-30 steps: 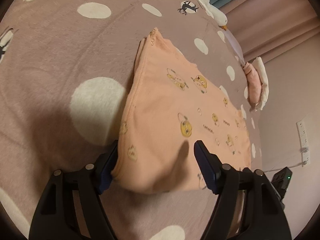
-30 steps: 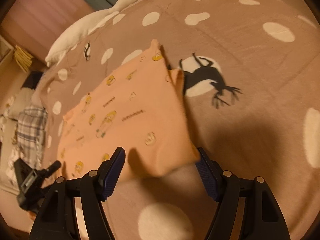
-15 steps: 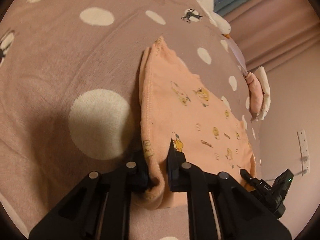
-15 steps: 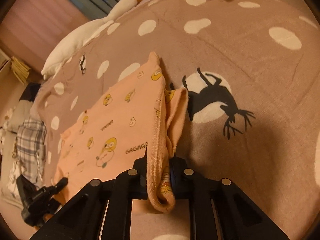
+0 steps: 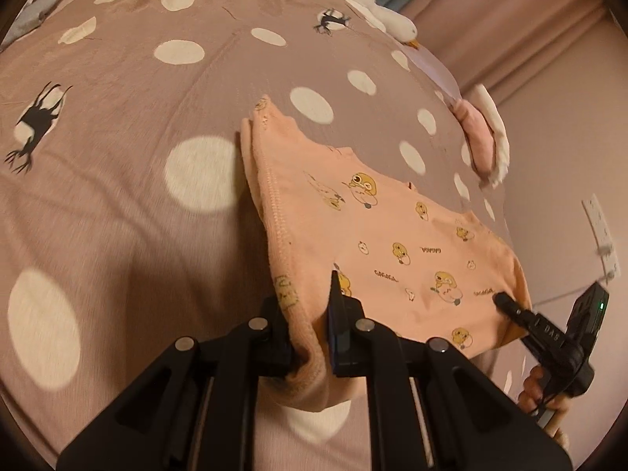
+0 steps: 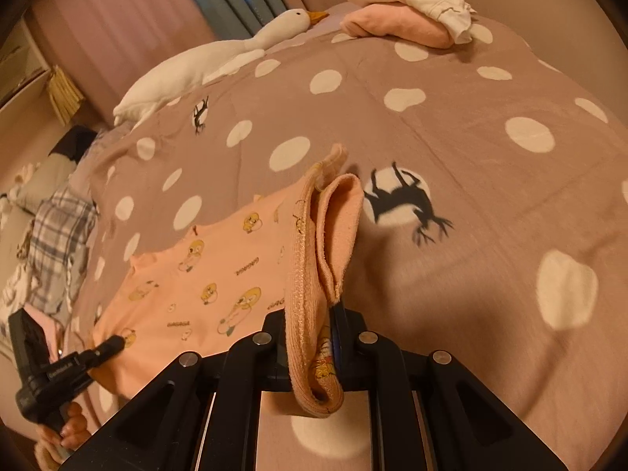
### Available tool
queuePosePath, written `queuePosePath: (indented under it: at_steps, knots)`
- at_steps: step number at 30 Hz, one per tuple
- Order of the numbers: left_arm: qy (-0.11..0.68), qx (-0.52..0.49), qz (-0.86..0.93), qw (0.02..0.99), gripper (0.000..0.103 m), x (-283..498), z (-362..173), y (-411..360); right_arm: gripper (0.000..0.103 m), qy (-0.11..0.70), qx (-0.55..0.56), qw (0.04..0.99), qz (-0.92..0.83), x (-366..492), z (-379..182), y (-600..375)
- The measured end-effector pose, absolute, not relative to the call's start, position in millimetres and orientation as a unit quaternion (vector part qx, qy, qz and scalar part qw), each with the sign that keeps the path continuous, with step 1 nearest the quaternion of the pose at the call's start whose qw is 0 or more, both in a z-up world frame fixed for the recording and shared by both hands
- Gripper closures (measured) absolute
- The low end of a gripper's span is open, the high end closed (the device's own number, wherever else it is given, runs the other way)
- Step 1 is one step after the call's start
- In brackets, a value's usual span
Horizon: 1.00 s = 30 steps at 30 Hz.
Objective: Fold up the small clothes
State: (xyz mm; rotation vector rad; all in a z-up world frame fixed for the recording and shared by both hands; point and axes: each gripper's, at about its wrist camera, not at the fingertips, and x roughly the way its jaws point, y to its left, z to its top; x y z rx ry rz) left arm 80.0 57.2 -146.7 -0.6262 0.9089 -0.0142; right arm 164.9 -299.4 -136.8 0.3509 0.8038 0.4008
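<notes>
A small peach garment [image 5: 384, 235] printed with yellow ducks lies on the spotted bedspread [image 5: 117, 204]. My left gripper [image 5: 310, 333] is shut on its near left corner, the hem bunched between the pads and lifted off the bed. My right gripper [image 6: 314, 345] is shut on the near right corner of the garment [image 6: 219, 274], whose edge hangs folded over the jaws. Each view shows the other gripper at the garment's opposite corner: the right gripper [image 5: 506, 302] in the left wrist view, the left gripper [image 6: 114, 343] in the right wrist view. The far end of the garment still rests on the bed.
A white goose plush [image 6: 204, 62] lies along the far side of the bed. A stack of folded pink and white clothes [image 6: 408, 15] sits at the far corner. Plaid fabric [image 6: 59, 235] lies at the left edge. A wall socket [image 5: 600, 231] is on the right wall.
Both grippers closed on the near corners of the garment, then rose, lifting the near edge off the bed so the corners hang folded.
</notes>
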Motion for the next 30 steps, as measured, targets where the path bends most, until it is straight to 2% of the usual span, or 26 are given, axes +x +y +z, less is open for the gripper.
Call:
queuePosePath:
  at_steps: [13,26,30]
  knots:
    - [0.440,-0.270,-0.005,0.856,0.091,27.7,-146.0,32.4,0.089,0.396,0.165,0.887,0.172,120.4,-147.2,-310.2]
    - [0.467,-0.258,0.015,0.846,0.089,21.6,-171.1,31.5,0.089,0.426,0.160,0.880,0.135,117.2,-171.5,-309.2]
    - [0.475,-0.255,0.020,0.842,0.086,22.5,-176.7,31.4,0.089,0.436,0.163,0.876,0.126,119.9,-179.6,-309.1]
